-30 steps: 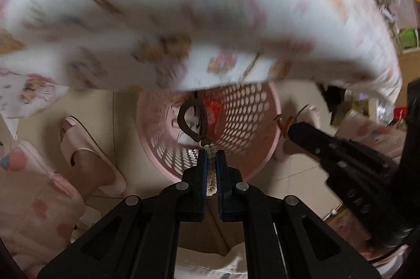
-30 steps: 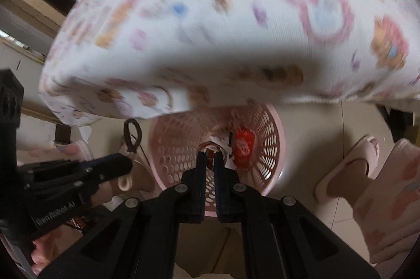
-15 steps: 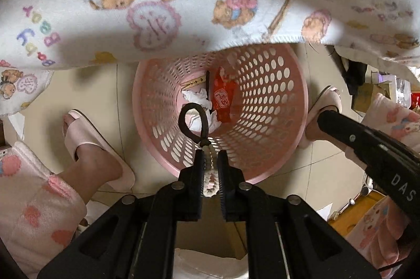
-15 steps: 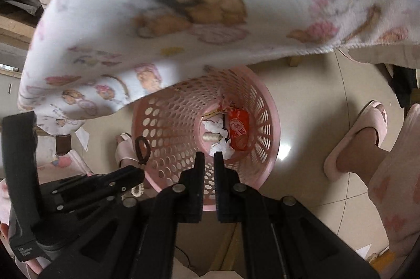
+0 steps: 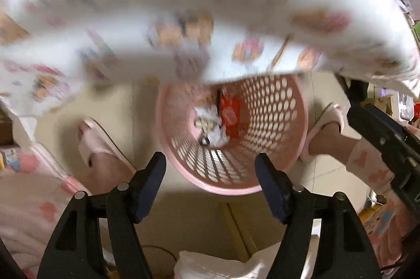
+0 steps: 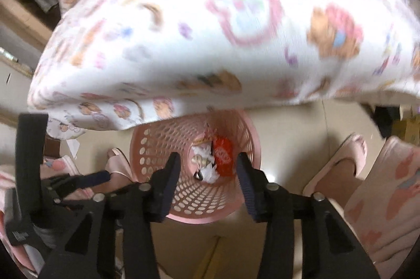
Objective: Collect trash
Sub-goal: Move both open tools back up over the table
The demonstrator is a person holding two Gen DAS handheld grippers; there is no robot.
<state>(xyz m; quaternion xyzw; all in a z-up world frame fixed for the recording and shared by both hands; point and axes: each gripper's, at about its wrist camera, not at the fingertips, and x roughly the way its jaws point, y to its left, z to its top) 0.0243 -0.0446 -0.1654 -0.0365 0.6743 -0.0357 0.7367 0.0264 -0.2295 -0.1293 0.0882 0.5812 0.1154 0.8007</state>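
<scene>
Both tongs point down over the pink basket (image 5: 286,121) on the floor. Left tongs (image 5: 210,168) are opening, nothing btw the jaws. Right tongs (image 6: 208,168) are opening too, also w/o anything inside. The trash (image 5: 210,121), white paper & a red wrapper (image 6: 223,155), lies at the basket bottom.

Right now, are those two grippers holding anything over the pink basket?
No, nothing. The left gripper and right gripper are both opening with nothing between their fingers; the trash lies in the pink basket below.
</scene>
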